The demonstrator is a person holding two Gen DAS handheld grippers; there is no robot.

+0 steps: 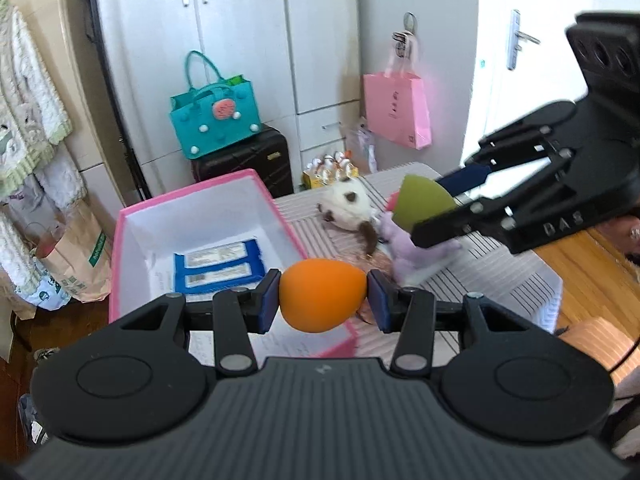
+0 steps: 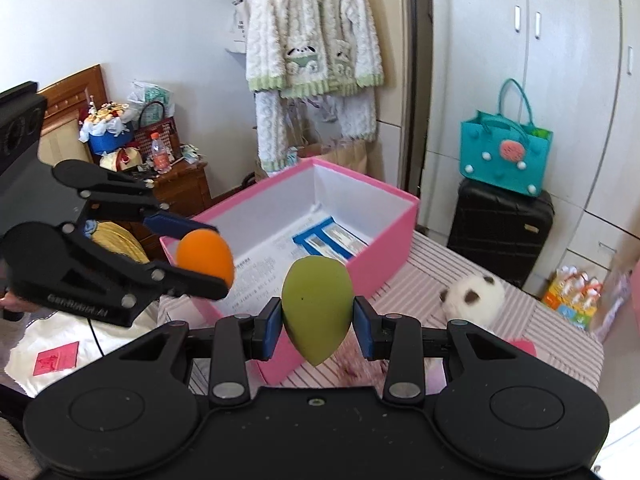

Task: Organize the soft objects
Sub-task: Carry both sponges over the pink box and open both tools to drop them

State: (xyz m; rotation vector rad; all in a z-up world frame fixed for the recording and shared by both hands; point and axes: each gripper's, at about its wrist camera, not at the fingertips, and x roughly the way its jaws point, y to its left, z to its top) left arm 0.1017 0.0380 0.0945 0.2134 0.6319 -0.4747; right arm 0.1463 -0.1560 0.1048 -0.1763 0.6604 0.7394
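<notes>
Orange egg-shaped sponge (image 1: 322, 294) clamped in my left gripper (image 1: 323, 300), green teardrop sponge (image 2: 317, 310) in my right gripper (image 2: 318, 326); I'd center each over the pink cardboard box (image 2: 384, 236) before releasing.

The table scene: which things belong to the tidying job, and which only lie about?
Job: orange sponge in left gripper; green sponge in right gripper; pink box; panda plush.
Lying about: teal bag; suitcase; cardigan.

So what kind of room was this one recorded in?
Most likely a bedroom at home: tall white wardrobes, a fluffy cardigan on a hanger, a black suitcase and a wooden headboard. The pink box sits on a striped table.
</notes>
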